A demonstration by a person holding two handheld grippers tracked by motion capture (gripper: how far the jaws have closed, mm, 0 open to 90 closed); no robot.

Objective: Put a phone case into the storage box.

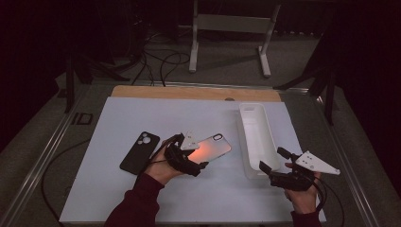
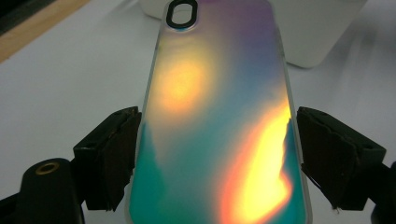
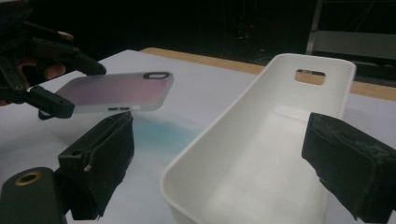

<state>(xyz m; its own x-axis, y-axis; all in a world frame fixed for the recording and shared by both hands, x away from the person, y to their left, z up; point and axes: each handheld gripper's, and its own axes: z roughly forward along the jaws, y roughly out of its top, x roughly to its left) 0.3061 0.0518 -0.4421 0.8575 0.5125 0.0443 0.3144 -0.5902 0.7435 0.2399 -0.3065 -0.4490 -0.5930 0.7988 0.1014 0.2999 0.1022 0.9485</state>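
The left gripper (image 1: 201,158) gripped the iridescent phone case (image 2: 219,121) by its long edges, lifted off the counter (image 1: 118,118) just left of the white tray (image 1: 257,137). The right gripper (image 3: 224,158) stood open at the tray's near end, holding nothing. It was best to keep the case level and carry it over the tray rim before releasing.

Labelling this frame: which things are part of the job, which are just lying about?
In play:
- iridescent phone case, clamped in left hand-held gripper, lifted off the mat
- white bin, right hand-held gripper open at its near end

Lying about:
- black phone case
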